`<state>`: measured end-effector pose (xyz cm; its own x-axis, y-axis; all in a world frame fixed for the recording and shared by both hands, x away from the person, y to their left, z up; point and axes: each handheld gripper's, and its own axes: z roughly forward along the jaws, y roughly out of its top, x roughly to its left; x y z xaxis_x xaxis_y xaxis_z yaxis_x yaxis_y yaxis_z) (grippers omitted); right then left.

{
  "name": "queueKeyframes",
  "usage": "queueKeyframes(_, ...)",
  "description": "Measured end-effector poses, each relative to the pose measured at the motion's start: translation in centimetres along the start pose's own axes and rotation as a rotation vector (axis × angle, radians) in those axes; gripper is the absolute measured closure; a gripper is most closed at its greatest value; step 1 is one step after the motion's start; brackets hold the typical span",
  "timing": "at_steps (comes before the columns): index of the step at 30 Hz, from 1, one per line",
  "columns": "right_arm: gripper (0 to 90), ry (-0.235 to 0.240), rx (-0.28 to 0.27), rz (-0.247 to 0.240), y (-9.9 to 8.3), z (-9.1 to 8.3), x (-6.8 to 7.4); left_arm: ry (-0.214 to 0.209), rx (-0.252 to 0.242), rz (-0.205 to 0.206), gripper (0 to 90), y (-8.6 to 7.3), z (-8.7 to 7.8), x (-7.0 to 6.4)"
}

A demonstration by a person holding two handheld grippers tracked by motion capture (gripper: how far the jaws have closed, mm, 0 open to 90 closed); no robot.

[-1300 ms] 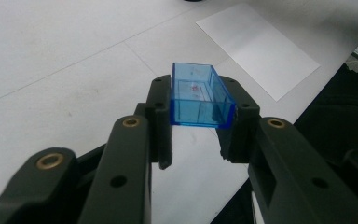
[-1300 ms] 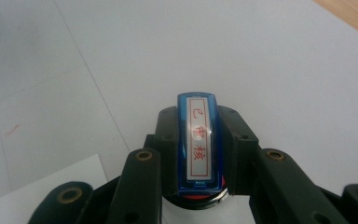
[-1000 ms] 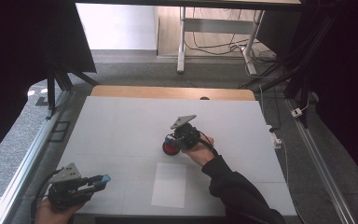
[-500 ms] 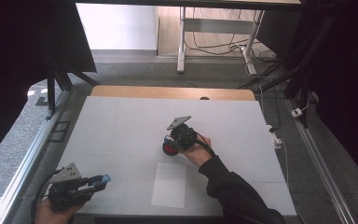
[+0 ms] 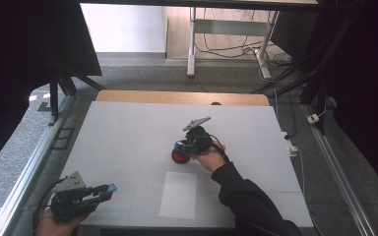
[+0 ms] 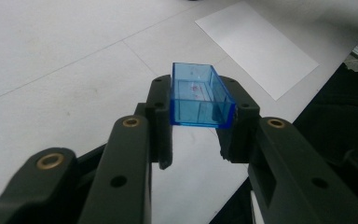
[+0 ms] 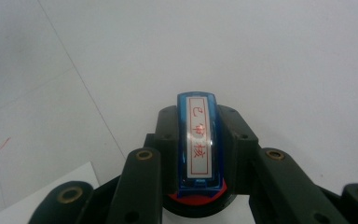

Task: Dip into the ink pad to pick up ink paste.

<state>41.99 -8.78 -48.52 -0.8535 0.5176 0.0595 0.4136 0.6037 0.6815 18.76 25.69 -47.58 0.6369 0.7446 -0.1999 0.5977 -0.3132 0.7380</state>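
My left gripper (image 5: 107,189) is near the table's front left corner, shut on a clear blue open box (image 5: 111,187). In the left gripper view the blue box (image 6: 199,95) is clamped between the jaws of the left gripper (image 6: 198,128), open side up. My right gripper (image 5: 181,146) is at the middle of the table, shut on a blue stamp (image 7: 199,140) that bears a white label with red characters. The stamp is directly over a round red pad (image 5: 179,157), and the same red pad (image 7: 198,199) peeks out beneath it.
A white sheet of paper (image 5: 178,194) lies on the white table (image 5: 128,128) just in front of the red pad. The sheet (image 6: 256,44) lies beyond the blue box. A wooden strip (image 5: 177,97) runs along the far edge.
The right gripper has shifted slightly left with the stamp, staying over the red pad. The left gripper has not moved.
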Motion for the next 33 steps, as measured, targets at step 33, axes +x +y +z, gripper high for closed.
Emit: queueKeyframes(33, 71.7, -0.04, -0.031, -0.025, -0.4, -0.1, 0.7, -0.018, -0.017, -0.015, 68.3, -0.1, -0.2, 0.2)
